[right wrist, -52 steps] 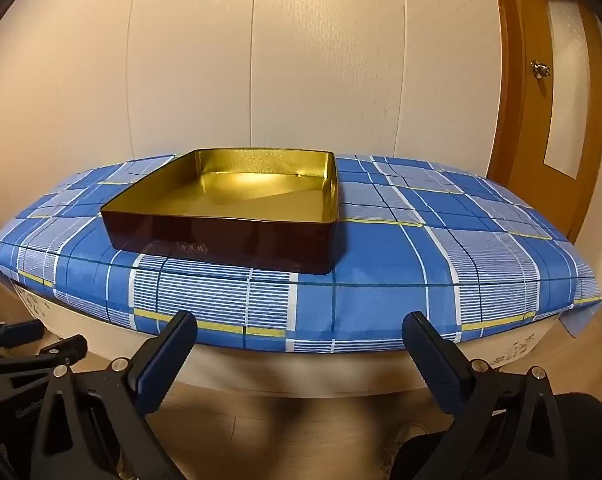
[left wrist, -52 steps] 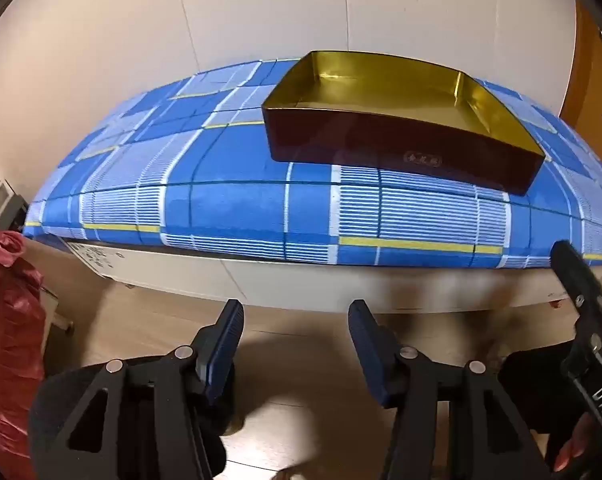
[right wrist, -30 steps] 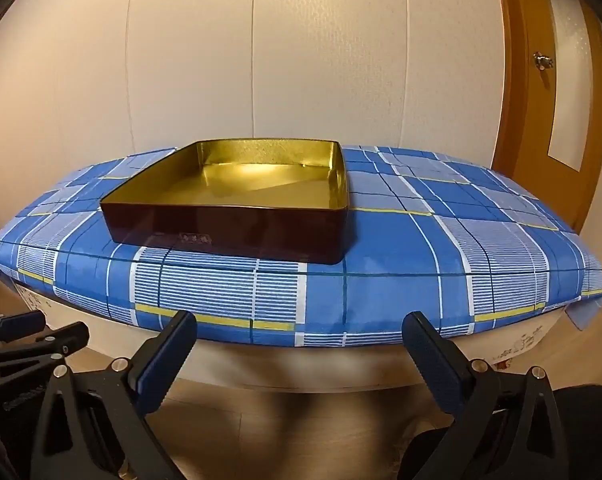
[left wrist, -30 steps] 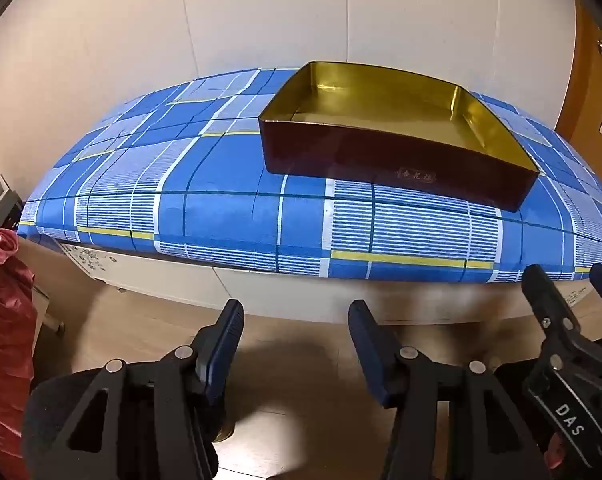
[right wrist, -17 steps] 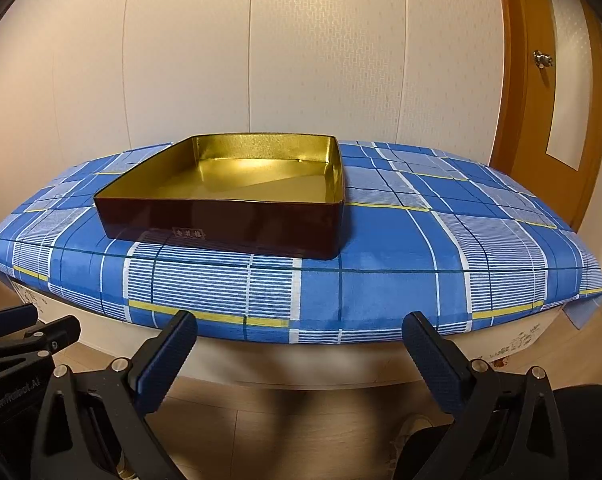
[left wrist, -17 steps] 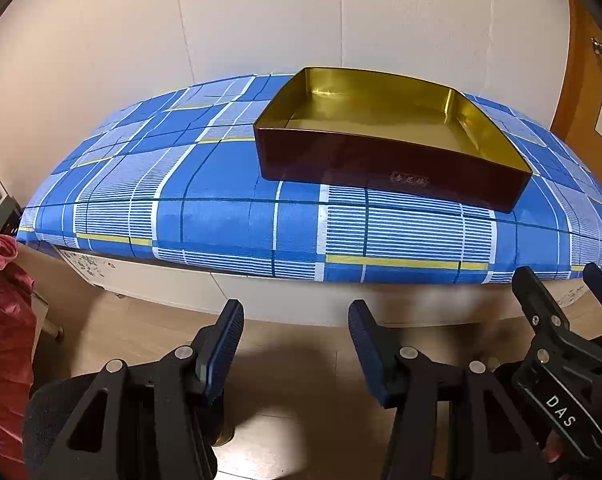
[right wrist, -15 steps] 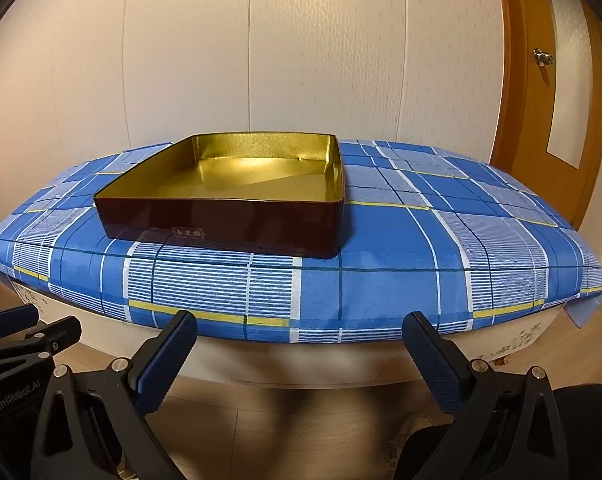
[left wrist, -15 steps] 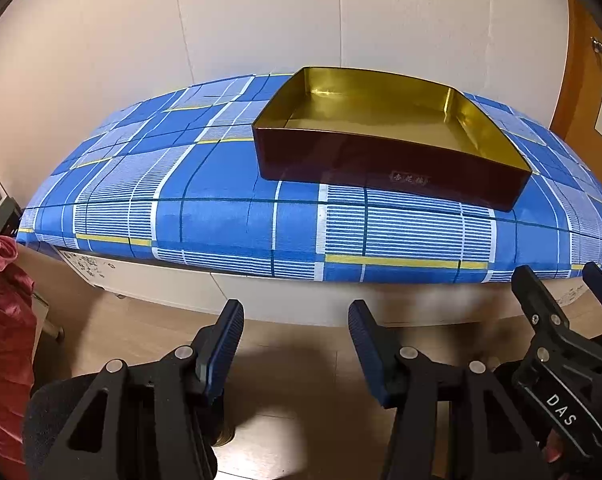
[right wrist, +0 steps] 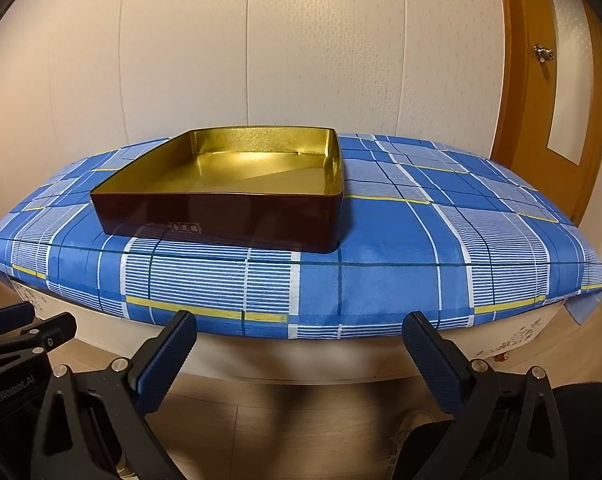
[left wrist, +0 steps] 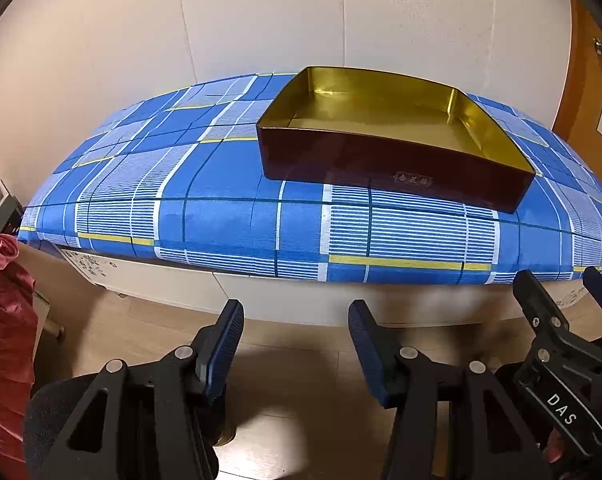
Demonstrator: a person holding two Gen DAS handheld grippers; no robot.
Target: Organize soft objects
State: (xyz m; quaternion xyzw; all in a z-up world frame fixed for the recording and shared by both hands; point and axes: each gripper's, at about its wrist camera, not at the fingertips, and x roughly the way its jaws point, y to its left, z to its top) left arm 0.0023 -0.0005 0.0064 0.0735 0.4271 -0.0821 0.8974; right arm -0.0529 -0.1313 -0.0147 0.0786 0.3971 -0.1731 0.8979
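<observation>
A dark red tin box (left wrist: 381, 160) with a gold inside stands empty on the table's blue plaid cloth (left wrist: 221, 216). It also shows in the right wrist view, as the same tin box (right wrist: 221, 220) left of the middle of the cloth (right wrist: 381, 280). My left gripper (left wrist: 297, 320) hangs in front of the table edge over the floor, open, with nothing between its fingers. My right gripper (right wrist: 301, 330) is beside it, open wider and also empty. Crumpled red shiny fabric (left wrist: 1, 320) sits low at the far left.
A white wall stands behind the table. A wooden door (right wrist: 561, 100) is at the right. Wooden floor (left wrist: 301, 420) lies below both grippers. Each gripper shows at the edge of the other's view: the right gripper (left wrist: 561, 284), the left gripper (right wrist: 21, 320).
Since the earliest frames both views shifted a little and the tin slid slightly left in the left wrist picture. Over the last half second nothing moved. Both jaws kept their width.
</observation>
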